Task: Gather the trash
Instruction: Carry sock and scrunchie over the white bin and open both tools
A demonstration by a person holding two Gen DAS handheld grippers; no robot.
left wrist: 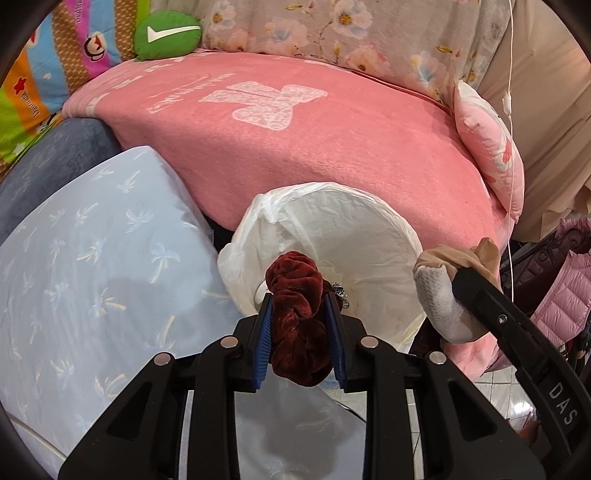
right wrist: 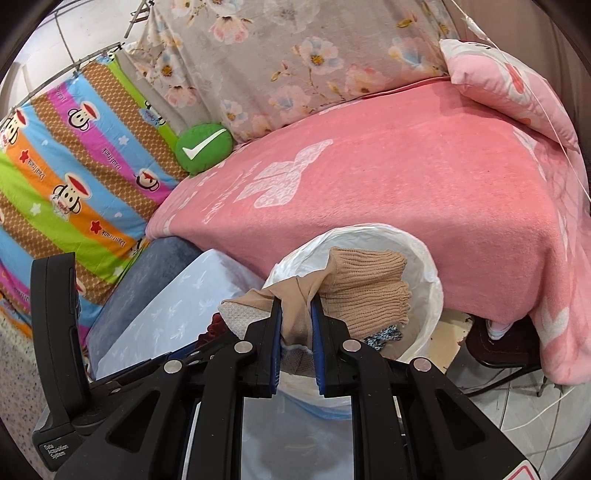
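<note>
My left hand-held gripper is clamped on one dark red velvet scrunchie, held over the open mouth of the single white-lined bin that stands against the bed's pink blanket. Only the left wrist view shows the scrunchie whole; in the right wrist view just a red scrap of it peeks out beside the fingers. My right hand-held gripper pinches a bundle of beige and white socks above the same bin. That view shows its ribbed cuffs and some blue-patterned item inside the bin, both hidden from the left. I count two pillows: one pale blue, one pink, plus one green cushion.
</note>
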